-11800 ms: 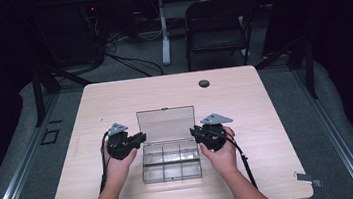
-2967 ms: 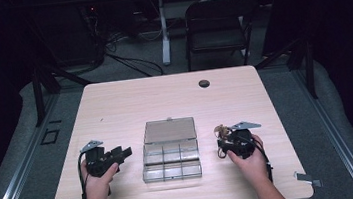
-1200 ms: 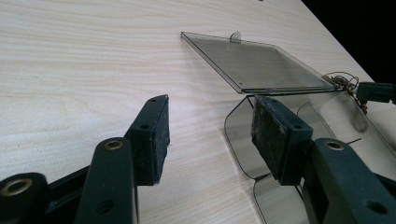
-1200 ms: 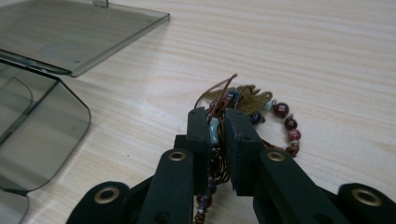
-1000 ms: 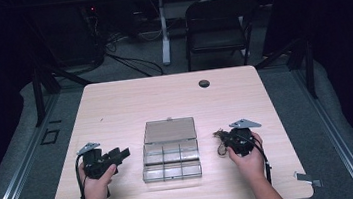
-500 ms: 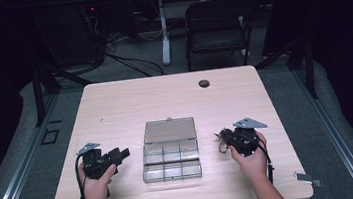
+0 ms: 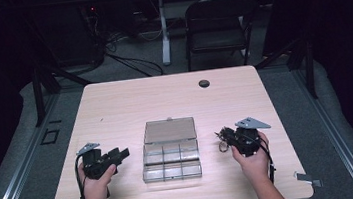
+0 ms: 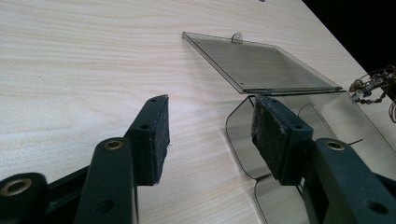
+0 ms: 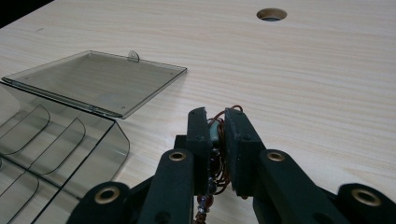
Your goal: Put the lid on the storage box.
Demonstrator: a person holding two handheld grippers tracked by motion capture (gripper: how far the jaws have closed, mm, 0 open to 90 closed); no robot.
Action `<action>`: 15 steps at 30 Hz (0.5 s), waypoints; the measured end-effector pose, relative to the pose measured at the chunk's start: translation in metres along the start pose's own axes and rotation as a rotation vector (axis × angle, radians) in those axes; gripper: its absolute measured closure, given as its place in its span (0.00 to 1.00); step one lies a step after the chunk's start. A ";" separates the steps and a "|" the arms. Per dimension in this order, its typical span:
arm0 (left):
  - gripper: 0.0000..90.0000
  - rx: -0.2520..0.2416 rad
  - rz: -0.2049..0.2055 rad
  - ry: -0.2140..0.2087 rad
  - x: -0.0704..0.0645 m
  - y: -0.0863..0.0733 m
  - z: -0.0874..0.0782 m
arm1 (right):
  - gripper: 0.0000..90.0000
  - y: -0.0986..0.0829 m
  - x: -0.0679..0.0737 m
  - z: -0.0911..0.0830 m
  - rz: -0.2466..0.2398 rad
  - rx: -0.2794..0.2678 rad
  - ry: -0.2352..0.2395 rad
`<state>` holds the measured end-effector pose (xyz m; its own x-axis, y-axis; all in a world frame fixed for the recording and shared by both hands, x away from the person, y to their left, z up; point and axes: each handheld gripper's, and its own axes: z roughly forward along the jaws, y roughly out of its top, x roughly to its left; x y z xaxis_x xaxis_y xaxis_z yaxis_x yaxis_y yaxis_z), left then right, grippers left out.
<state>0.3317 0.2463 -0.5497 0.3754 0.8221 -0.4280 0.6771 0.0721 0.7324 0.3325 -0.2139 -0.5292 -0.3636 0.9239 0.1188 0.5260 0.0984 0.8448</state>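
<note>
Between the right gripper's [image 9: 215,116] closed jaws sits a beaded wire trinket [image 9: 216,133], right of the open box [image 7: 170,149].

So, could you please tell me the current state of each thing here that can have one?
Clear compartment box: open, looks empty.
Box lid: folded back flat on the table.
Left gripper: open, empty.
Right gripper: shut on a wire-wound component.

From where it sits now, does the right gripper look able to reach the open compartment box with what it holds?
Probably yes. The right gripper, shut on a tangle of thin wire pieces, sits just beside the compartment box; the lid lies flat behind, and bare table lies between.
</note>
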 end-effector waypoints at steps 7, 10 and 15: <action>0.52 -0.005 -0.003 0.002 0.000 0.000 0.000 | 0.90 0.003 0.008 -0.005 -0.019 -0.025 0.019; 0.52 -0.001 -0.001 0.000 0.000 0.000 0.000 | 0.90 0.005 0.013 -0.007 -0.027 -0.037 0.028; 0.52 0.000 0.000 0.001 0.001 0.000 0.000 | 0.90 0.008 0.020 -0.011 -0.049 -0.059 0.044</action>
<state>0.3319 0.2467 -0.5502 0.3750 0.8225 -0.4277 0.6769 0.0722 0.7325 0.3212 -0.1987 -0.5147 -0.4215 0.9015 0.0982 0.4607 0.1196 0.8794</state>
